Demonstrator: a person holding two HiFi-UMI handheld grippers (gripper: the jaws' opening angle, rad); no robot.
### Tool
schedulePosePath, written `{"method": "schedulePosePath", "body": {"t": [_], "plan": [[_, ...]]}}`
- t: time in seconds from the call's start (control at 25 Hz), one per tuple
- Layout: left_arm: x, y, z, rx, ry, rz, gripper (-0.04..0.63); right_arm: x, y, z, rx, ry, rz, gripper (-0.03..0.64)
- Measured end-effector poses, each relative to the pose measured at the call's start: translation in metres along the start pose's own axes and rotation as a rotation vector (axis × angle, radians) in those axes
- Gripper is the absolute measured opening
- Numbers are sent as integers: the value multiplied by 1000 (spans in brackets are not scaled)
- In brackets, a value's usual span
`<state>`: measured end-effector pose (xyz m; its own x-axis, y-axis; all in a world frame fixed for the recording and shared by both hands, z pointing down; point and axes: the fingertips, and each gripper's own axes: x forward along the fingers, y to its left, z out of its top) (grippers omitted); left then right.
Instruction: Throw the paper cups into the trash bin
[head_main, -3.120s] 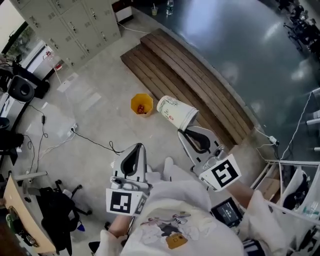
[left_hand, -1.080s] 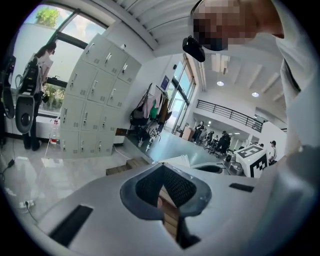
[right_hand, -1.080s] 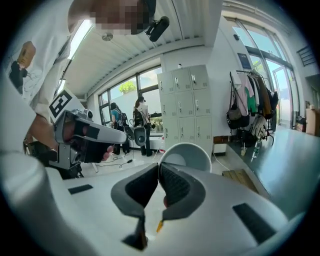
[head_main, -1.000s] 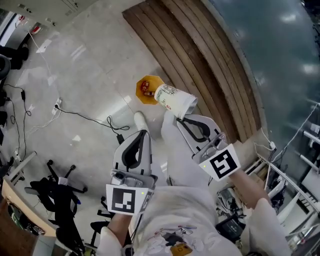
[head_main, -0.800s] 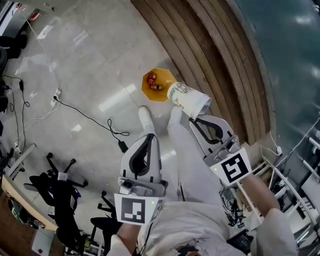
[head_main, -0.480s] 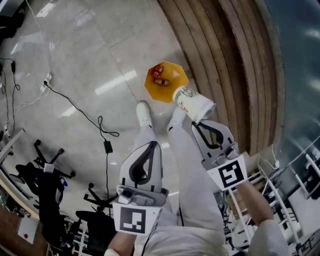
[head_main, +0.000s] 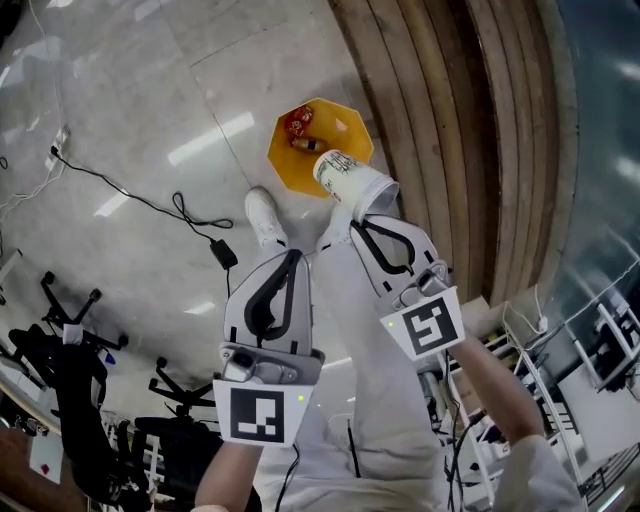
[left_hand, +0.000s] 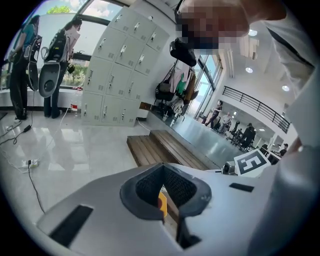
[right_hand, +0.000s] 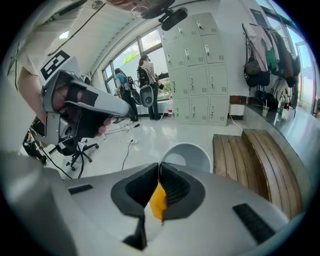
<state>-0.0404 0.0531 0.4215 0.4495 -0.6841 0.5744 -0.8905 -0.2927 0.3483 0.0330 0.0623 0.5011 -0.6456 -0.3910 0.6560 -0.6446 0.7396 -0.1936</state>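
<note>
An orange trash bin (head_main: 320, 148) stands on the glossy floor with some small litter inside. Just above its near rim hangs a white printed paper cup (head_main: 352, 183), tilted with its mouth toward me. My right gripper (head_main: 368, 222) is shut on the cup's rim. In the right gripper view the cup's open mouth (right_hand: 187, 155) shows past the closed jaws, and the orange bin (right_hand: 156, 202) shows below them. My left gripper (head_main: 291, 257) hangs lower left of the bin, shut, with nothing in it. The bin (left_hand: 161, 202) peeks through its jaws.
A slatted wooden platform (head_main: 450, 120) runs right beside the bin. A black cable (head_main: 170, 205) and its plug lie on the floor to the left. The person's white shoe (head_main: 262, 215) is near the bin. Office chairs (head_main: 70, 400) stand at the lower left.
Both grippers have sunk toward the floor and the bin looks larger. The cup, still gripped, has come over the bin's near rim.
</note>
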Motion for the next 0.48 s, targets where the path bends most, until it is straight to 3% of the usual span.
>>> {"method": "schedulePosePath", "body": {"t": [0.28, 0.48], "plan": [[50, 24, -64, -24, 101, 8, 6, 44, -26, -46, 16, 45, -40, 25], [84, 49, -87, -4, 132, -8, 6, 78, -39, -77, 46, 81, -60, 25]]}}
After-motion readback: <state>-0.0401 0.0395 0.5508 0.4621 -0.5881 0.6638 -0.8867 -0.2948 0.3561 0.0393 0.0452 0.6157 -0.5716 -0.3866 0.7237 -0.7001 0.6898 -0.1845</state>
